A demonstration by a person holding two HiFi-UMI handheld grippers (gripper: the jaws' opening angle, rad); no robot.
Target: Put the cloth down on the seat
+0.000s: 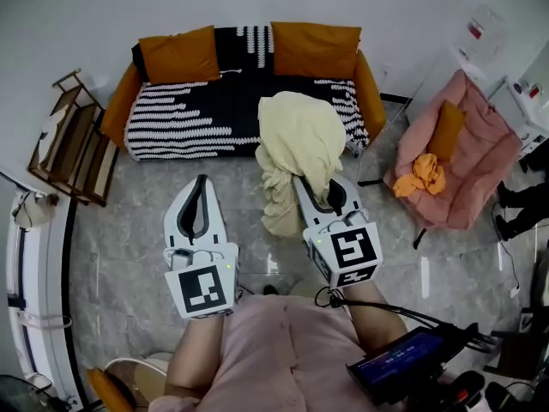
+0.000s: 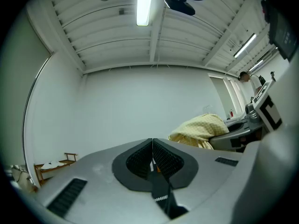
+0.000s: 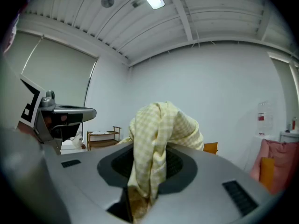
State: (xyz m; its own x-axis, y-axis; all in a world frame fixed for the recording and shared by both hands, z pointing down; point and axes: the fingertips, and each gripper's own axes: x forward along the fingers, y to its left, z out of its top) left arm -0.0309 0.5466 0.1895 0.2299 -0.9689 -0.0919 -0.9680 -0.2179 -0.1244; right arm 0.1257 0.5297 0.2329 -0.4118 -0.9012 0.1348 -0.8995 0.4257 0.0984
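Note:
A pale yellow checked cloth hangs bunched from my right gripper, which is shut on it and held up over the floor in front of the sofa. In the right gripper view the cloth drapes out from between the closed jaws. My left gripper is beside it to the left, shut with nothing in it; its pads meet. The cloth also shows in the left gripper view at the right. The sofa seat, black with white stripes, lies beyond the cloth.
Two orange cushions lean on the sofa back. A pink armchair at the right holds an orange cloth. A wooden shelf rack stands left of the sofa. Grey marble floor lies below the grippers.

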